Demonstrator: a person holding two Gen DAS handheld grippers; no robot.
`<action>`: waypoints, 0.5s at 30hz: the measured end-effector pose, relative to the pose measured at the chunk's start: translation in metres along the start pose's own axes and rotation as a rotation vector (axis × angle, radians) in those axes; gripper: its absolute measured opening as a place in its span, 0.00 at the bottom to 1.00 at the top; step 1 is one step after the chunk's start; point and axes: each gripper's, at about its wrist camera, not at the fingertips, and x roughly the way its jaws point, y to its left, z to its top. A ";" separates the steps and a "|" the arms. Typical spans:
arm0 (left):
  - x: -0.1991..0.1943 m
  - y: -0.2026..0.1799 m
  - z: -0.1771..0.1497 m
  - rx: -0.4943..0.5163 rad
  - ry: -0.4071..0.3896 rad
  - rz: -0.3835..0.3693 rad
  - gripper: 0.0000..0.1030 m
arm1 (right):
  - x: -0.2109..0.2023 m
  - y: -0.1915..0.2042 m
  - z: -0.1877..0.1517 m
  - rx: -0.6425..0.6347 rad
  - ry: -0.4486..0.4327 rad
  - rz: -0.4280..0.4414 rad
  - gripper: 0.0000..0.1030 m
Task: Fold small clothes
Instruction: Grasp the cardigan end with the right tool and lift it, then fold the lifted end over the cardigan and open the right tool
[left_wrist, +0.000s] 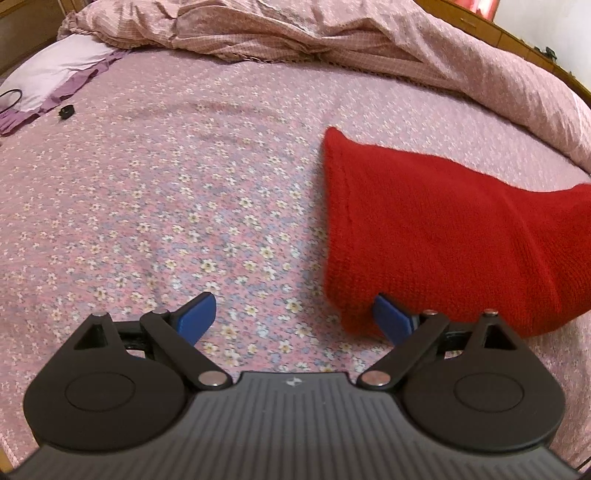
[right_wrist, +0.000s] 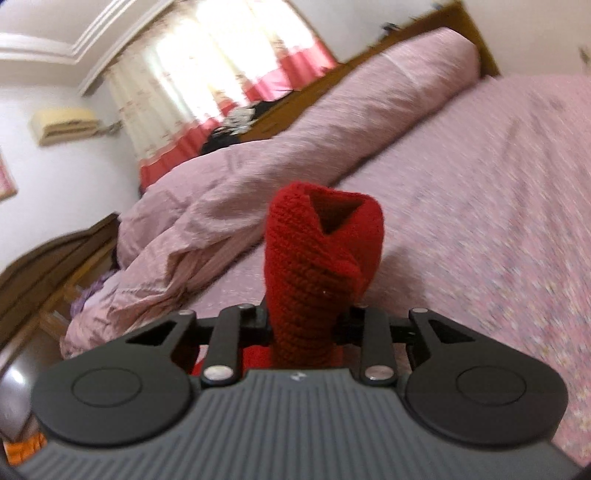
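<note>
Your right gripper (right_wrist: 301, 325) pinches the red knit garment (left_wrist: 443, 236) – your left gripper (left_wrist: 295, 317) gapes empty beside it on the floral bedsheet (left_wrist: 166, 203).

Right claw (right_wrist: 301, 325) fingertips behind red knit garment (right_wrist: 314, 266); bedsheet (right_wrist: 498, 221) motion-blurred.

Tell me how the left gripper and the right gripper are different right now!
The left gripper has its jaws spread wide with nothing pinched; the right gripper has its jaws squeezed on the red knitted garment. The left gripper's blue pads show, while the right gripper's pads hide behind the knit. The left gripper looks down at the flowery bedsheet; the right gripper's view is tilted. Both have black arms and a ribbed grey body.
</note>
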 end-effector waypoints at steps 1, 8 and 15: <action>-0.001 0.003 0.000 -0.004 0.000 0.002 0.92 | 0.000 0.007 0.001 -0.023 -0.002 0.010 0.29; -0.007 0.020 0.003 -0.020 -0.015 0.021 0.92 | 0.006 0.059 0.007 -0.178 -0.001 0.081 0.29; -0.009 0.037 0.003 -0.050 -0.016 0.032 0.92 | 0.021 0.109 -0.010 -0.328 0.049 0.128 0.29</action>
